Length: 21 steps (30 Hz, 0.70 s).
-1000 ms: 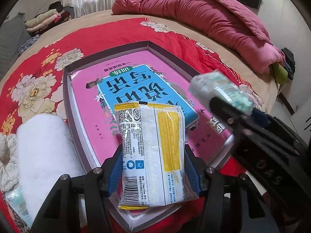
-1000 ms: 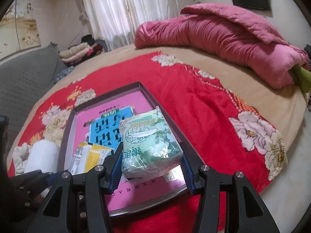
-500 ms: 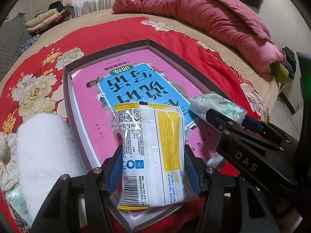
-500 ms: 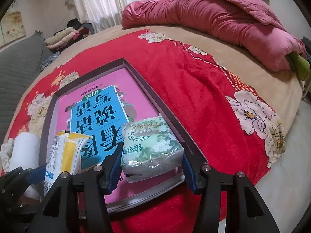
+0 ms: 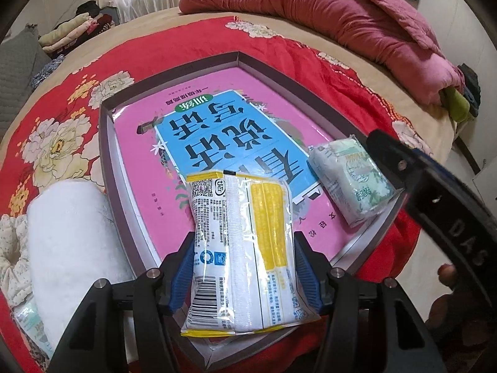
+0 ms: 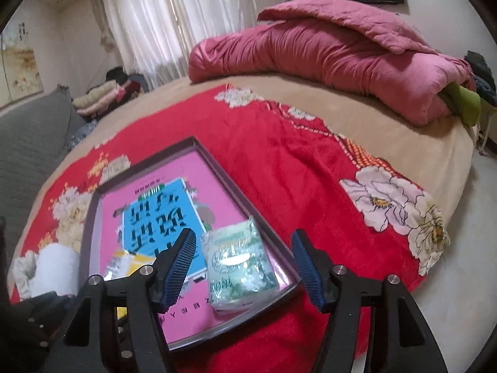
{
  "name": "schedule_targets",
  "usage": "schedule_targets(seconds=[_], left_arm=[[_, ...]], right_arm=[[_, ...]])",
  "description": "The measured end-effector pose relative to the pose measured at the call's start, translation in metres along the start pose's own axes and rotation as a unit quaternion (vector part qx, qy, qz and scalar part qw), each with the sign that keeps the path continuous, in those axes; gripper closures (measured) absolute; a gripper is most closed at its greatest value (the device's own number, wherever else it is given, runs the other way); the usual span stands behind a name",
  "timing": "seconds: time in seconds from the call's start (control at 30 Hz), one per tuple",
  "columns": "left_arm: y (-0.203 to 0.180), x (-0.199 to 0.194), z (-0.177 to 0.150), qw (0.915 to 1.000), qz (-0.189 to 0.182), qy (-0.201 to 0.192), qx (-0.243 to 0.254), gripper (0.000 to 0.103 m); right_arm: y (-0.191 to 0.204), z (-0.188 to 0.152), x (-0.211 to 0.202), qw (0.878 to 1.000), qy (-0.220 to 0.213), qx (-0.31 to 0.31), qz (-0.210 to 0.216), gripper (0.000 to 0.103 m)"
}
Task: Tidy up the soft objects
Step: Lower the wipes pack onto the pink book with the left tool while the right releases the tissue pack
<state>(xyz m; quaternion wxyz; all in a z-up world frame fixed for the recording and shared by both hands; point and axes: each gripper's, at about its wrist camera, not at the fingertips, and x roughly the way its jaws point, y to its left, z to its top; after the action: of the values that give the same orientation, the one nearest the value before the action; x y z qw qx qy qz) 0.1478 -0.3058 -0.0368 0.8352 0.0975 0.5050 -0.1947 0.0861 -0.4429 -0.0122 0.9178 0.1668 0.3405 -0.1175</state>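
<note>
A yellow-and-white plastic packet point(image 5: 242, 248) stands upright between the blue pads of my left gripper point(image 5: 243, 258), which is shut on it above the near edge of the dark-rimmed tray point(image 5: 105, 155). A pink-and-blue book point(image 5: 223, 143) lines the tray floor. A green tissue pack point(image 6: 239, 264) lies on that book in the tray's near right corner point(image 6: 289, 283). My right gripper point(image 6: 242, 239) straddles the pack with its jaws opening, and there are gaps between both pads and the wrapper. The same green tissue pack point(image 5: 351, 177) shows in the left wrist view beside a black finger point(image 5: 400, 164) of the right gripper.
A rolled white towel point(image 5: 68, 233), a floral fabric piece point(image 5: 12, 248) and another wrapped pack point(image 5: 28, 320) lie left of the tray on the red flowered blanket point(image 6: 295, 171). A pink quilt point(image 6: 341, 46) is heaped at the far side; folded clothes point(image 6: 99, 96) sit far left.
The right gripper came down with the green tissue pack, set it in the tray's near right corner and spread its jaws off it. The left gripper and its packet stayed put.
</note>
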Motion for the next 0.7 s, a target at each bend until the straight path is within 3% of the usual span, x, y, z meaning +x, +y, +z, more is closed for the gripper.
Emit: schedule_targets(seconds=[0.1,0.37,0.7], left_arm=[[-0.002,0.003,0.0,1.0,0.003,0.005,0.003,0.043],[0.007,-0.003,0.003,0.9991,-0.031,-0.009,-0.029,0.043],[0.016,-0.015,0.006,0.9978,-0.035,-0.028,-0.049,0.042]], right_arm=[[-0.003,0.0,-0.002,1.0,-0.007,0.006,0.003,0.036],[-0.006,0.001,-0.002,1.0,-0.012,0.017,0.0,0.036],[-0.009,0.0,-0.001,1.0,-0.009,0.021,0.002,0.035]])
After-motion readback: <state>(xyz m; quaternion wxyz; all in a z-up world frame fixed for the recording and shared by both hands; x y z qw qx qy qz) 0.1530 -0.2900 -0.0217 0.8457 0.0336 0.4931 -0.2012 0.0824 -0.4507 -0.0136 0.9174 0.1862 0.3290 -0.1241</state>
